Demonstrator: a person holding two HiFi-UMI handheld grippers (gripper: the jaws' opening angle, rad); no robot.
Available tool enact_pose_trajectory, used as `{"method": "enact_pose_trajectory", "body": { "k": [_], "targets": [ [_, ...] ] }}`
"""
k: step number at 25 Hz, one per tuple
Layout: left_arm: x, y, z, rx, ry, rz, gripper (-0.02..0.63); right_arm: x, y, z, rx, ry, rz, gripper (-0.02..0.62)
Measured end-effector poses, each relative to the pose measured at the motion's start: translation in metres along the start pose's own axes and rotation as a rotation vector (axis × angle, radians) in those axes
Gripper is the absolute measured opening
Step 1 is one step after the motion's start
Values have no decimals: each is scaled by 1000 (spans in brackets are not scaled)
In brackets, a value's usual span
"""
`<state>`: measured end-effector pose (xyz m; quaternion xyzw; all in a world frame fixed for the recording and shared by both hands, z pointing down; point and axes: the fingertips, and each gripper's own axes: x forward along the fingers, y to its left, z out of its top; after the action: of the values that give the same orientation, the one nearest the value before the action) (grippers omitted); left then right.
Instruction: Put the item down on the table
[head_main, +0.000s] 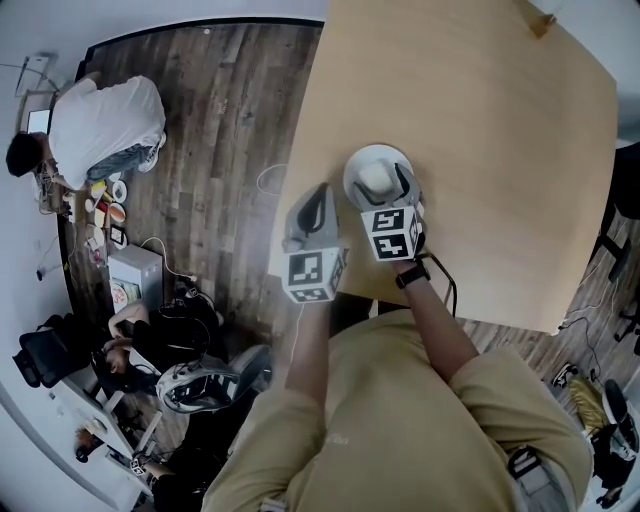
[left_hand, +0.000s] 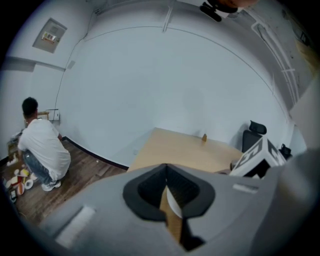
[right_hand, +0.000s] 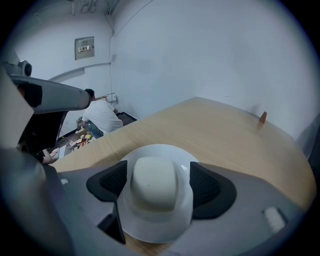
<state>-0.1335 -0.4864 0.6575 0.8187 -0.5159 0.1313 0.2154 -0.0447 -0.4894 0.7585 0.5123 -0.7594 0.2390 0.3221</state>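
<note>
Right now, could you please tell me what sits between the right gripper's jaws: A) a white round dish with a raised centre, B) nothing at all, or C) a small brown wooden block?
A: the right gripper view shows the white round dish in the right gripper, flanked by its jaws, over the tan wooden table.
</note>
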Motion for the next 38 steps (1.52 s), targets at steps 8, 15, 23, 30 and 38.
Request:
{"method": "enact_pose_trajectory", "body": {
  "k": [8, 15, 23, 30, 38],
  "targets": [
    [-41, -1, 32, 63, -82, -4, 2, -52, -5, 34, 75, -146, -45, 334],
    [-86, -12, 79, 89, -193, -21, 2, -136, 16, 82, 78, -340, -49, 151],
    [-143, -74, 139, 187, -345, -127, 2, -261, 16, 130, 48, -587, -116, 5],
    [-191, -127, 164, 267, -424, -215, 2, -363, 7, 141, 105, -765, -200, 6],
    [-216, -153, 155, 266, -441, -273, 2, -410, 7, 120, 108, -803, -263, 6]
  ]
}}
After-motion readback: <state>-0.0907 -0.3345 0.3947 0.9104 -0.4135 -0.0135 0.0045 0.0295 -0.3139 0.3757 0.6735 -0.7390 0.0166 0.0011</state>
